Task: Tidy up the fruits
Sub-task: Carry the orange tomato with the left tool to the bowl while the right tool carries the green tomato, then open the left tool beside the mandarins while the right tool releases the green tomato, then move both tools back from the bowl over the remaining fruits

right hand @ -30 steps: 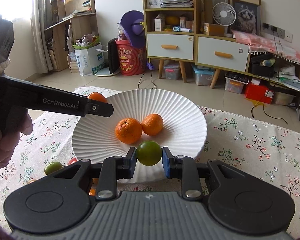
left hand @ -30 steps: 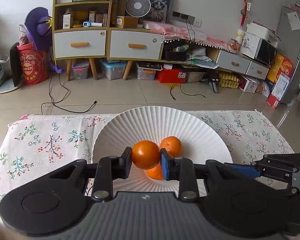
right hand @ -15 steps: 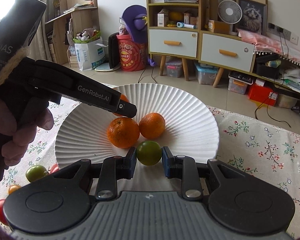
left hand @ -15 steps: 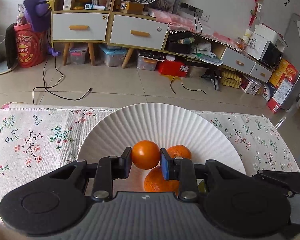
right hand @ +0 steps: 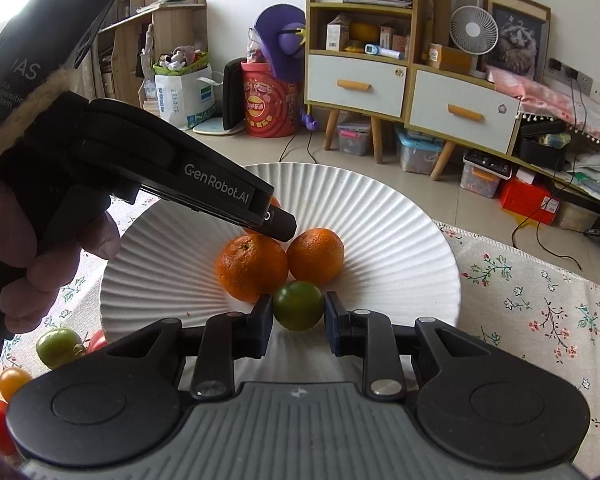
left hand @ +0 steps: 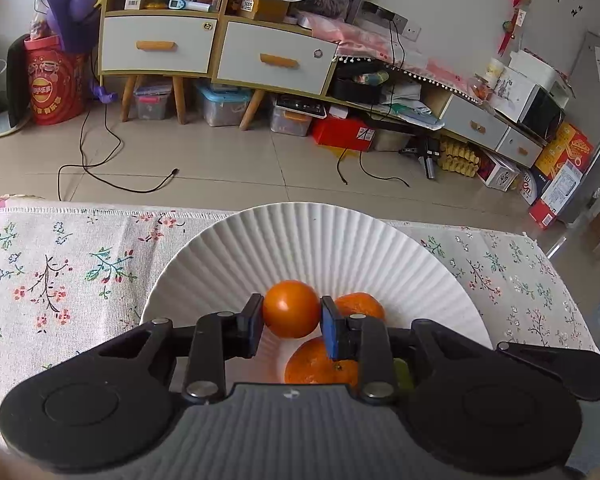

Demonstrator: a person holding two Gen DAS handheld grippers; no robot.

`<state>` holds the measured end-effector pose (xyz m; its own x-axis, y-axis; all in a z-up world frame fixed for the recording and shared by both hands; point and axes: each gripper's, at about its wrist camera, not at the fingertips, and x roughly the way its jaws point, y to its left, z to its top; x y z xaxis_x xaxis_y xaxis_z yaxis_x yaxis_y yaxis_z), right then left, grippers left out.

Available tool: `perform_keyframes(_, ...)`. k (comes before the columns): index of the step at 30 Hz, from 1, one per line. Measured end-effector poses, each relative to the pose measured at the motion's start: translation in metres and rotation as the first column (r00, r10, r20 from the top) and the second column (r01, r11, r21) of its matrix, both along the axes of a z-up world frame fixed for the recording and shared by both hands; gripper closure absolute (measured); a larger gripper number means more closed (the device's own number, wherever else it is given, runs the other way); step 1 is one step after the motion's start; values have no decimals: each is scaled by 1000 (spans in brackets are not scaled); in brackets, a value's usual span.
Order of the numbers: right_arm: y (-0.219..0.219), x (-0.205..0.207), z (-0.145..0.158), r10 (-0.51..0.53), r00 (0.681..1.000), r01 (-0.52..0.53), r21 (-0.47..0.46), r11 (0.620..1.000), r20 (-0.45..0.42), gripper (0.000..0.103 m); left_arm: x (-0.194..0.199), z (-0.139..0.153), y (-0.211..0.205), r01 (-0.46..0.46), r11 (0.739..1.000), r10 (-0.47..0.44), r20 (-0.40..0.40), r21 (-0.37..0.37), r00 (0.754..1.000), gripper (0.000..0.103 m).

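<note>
Over the white ribbed plate (left hand: pixel 312 240): smooth orange fruit (left hand: pixel 291 309) clamped in left gripper (left hand: pixel 291 322) fingers, green round fruit (right hand: pixel 298 305) in right gripper (right hand: pixel 298 322); both lowered closer, release judged imminent.

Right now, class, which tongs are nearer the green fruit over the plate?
Right. The right tongs are clamped on the green fruit; the left tongs, holding an orange fruit, sit beyond the two mandarins.

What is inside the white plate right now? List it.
On the white plate lie two mandarins. Over it, the right gripper grips a green tomato and the left gripper an orange tomato. The grippers hide the near side.
</note>
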<state>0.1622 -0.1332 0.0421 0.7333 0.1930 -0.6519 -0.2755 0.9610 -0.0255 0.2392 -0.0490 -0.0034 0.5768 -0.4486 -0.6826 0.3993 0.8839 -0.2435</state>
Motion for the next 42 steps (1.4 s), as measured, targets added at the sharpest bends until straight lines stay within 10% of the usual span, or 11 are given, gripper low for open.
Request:
perform_keyframes(15, -3, -20, 15, -12, 1000, 12, -12, 1000, 4, 49, -22, 15, 13, 8, 999, -9, 34, 33, 999, 56)
perform_keyframes(31, -17, -62, 42, -72, 997, 72, 36, 997, -2, 25, -82, 41, 38, -3, 997, -2, 72, 74, 997, 7)
perform_keyframes(42, -10, -89, 51, -46, 999, 46, 33, 998, -8, 10, -119, 48, 47, 4, 988, -20, 98, 155, 995, 4)
